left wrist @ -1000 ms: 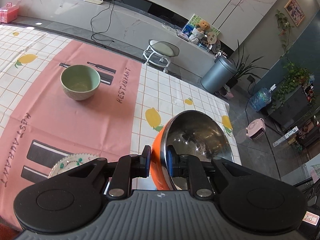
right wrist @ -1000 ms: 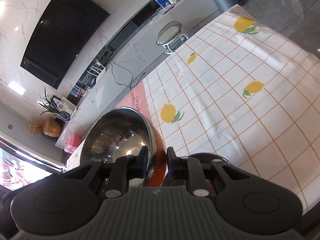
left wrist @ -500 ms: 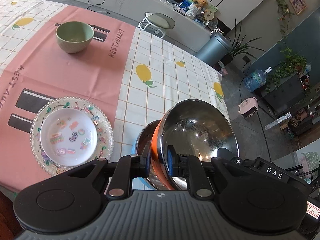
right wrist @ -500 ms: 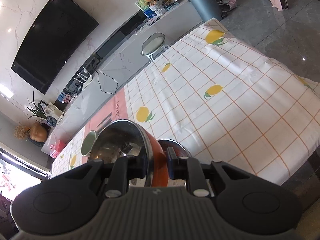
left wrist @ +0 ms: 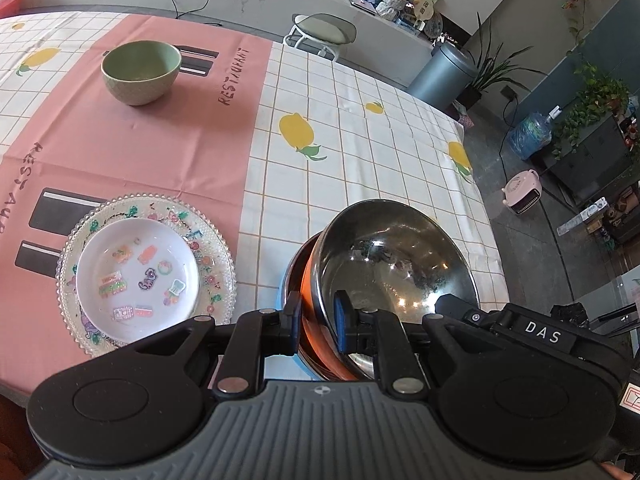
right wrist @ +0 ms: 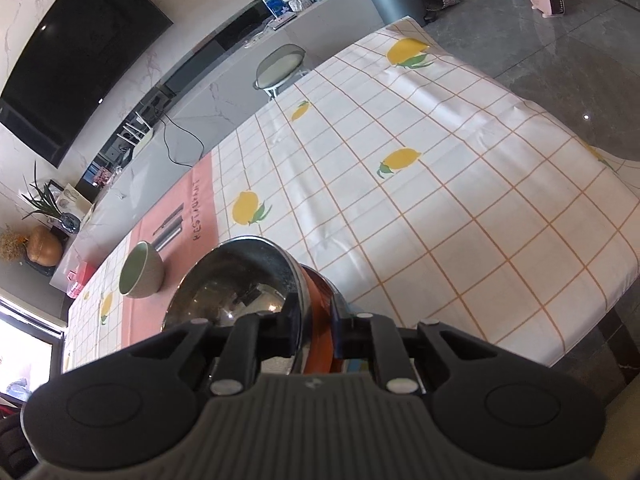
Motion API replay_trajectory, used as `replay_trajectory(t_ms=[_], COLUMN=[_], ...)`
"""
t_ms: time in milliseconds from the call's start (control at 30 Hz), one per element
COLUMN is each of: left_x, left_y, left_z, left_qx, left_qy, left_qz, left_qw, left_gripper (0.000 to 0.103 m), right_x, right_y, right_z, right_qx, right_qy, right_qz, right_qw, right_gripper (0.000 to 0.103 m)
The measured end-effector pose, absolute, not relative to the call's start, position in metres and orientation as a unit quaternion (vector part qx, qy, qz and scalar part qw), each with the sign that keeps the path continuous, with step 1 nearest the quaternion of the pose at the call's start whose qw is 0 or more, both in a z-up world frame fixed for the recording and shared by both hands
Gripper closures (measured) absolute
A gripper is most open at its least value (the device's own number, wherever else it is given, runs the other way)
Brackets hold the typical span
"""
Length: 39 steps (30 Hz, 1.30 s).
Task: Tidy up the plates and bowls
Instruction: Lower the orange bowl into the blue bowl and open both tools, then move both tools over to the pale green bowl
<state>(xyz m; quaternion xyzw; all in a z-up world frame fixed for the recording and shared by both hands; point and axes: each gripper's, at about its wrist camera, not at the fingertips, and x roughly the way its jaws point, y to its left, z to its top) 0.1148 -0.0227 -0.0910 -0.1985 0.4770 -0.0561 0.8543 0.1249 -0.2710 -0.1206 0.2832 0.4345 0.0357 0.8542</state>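
Lemon-print checked cloth with a pink mat laid over it covers the table (left wrist: 360,128), and the left wrist view looks down along it. At the near edge the left gripper (left wrist: 318,316) has its jaws clamped on the rim of a steel bowl with an orange outside (left wrist: 396,264), which sits tilted in a blue-rimmed bowl (left wrist: 289,280) beneath it. Left of that bowl, on the mat, a small white dish with stickers (left wrist: 138,276) rests inside a clear beaded plate (left wrist: 216,256); beyond it stands a green bowl (left wrist: 140,70). Part of the other gripper, marked DAS, shows at the steel bowl's right. From the right wrist view the plate and dish are hidden. It shows the right gripper (right wrist: 316,320) on the steel bowl's (right wrist: 240,280) opposite rim, jaws closing with the orange wall between them, pads pressing it. The green bowl (right wrist: 140,276) lies left of the steel bowl, and a dark television (right wrist: 76,56) hangs on the wall behind.
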Motion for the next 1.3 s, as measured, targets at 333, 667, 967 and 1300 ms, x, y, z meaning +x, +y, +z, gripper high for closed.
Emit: replay_trajectory(t_ms=[333, 667, 967, 1300], left_x=[0.115, 0.116, 0.114, 0.101], left_y=[-0.027, -0.035, -0.027, -0.026], left_z=[-0.094, -0.096, -0.092, -0.071], left_qx=[-0.176, -0.142, -0.155, -0.097], left_qy=[0.479, 0.476, 0.471, 0.428], left_qz=[-0.047, -0.045, -0.059, -0.073], left_qw=[0.859, 0.867, 0.867, 0.895], left_gripper=[0.085, 0.084, 0.076, 0.049], right_x=[0.127, 0.128, 0.127, 0.115], right_y=[-0.256, -0.237, -0.236, -0.235], right_z=[-0.120, -0.118, -0.117, -0.105], right_qx=[0.220, 0.155, 0.153, 0.161], right_qy=[0.445, 0.446, 0.443, 0.397], right_qz=[0.024, 0.016, 0.020, 0.040], right_qw=[0.868, 0.882, 0.883, 0.903], right_gripper=[0.088, 0.088, 0.065, 0.040])
